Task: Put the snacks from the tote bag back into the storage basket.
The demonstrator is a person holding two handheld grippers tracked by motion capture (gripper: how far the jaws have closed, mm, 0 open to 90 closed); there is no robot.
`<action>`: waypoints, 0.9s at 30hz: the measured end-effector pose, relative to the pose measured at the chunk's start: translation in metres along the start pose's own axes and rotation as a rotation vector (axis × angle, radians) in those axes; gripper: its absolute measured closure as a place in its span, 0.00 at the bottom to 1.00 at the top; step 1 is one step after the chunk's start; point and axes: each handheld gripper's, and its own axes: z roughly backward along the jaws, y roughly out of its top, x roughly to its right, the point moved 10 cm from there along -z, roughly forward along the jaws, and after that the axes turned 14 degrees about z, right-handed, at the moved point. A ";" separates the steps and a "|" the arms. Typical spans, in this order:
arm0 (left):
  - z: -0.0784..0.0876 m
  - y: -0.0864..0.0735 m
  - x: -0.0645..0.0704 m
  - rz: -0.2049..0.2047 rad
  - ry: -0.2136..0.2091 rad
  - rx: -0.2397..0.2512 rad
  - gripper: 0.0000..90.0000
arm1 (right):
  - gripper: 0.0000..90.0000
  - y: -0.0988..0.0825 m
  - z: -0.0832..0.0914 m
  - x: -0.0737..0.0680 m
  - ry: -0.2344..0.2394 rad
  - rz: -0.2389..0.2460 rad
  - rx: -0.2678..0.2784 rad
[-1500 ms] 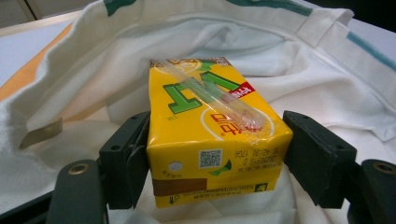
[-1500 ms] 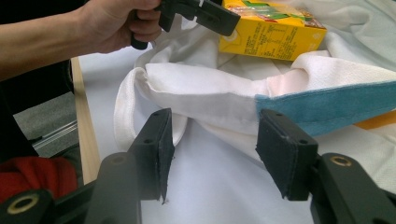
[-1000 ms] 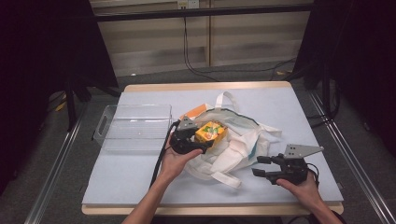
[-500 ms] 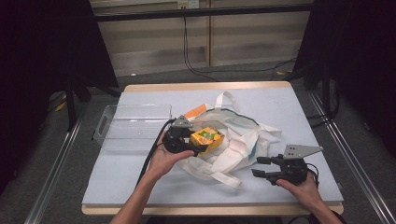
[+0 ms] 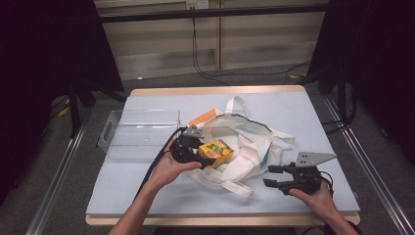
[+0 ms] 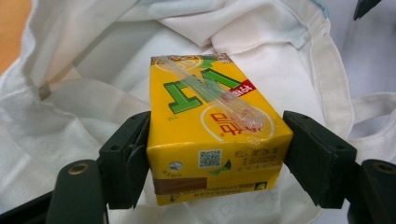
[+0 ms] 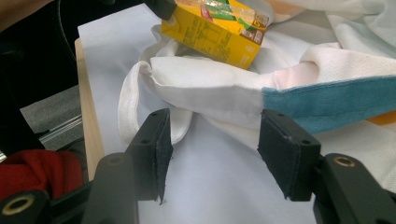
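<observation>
Juice carton (image 5: 216,152), yellow with green print, sits clamped in the left gripper (image 5: 203,155) above the white tote bag (image 5: 244,147) in the high view. Bag lies crumpled at mid-table on the pale blue table (image 5: 161,196), handles splayed. Clear plastic tray (image 5: 139,133) stands just left of the bag. An orange item (image 5: 203,117) peeks from under the bag's far left edge. Right gripper (image 5: 276,177) rests near the table's front right, just beside a bag handle, jaws parted, nothing between them.

Left gripper view: both black jaws press the carton's (image 6: 215,135) two narrow sides; a wrapped straw lies slantwise across its top face. White bag cloth (image 6: 84,93) fills the background beneath.

Right gripper view: jaws stand wide apart and empty over the table surface (image 7: 219,186), the gripper (image 7: 212,147) low and close to the bag's folded edge (image 7: 210,93), which carries a teal band. Carton (image 7: 212,30) shows at the top, tilted, above the bag.
</observation>
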 end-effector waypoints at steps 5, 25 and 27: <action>-0.002 0.000 0.000 0.020 -0.008 0.037 0.30 | 0.48 0.000 0.000 -0.001 0.000 0.005 0.002; 0.011 0.005 -0.004 0.053 0.027 0.227 0.15 | 0.47 0.002 0.001 -0.001 0.001 0.001 0.018; 0.012 0.003 -0.003 0.050 0.019 0.222 0.15 | 0.46 0.002 0.001 0.000 -0.004 0.000 0.021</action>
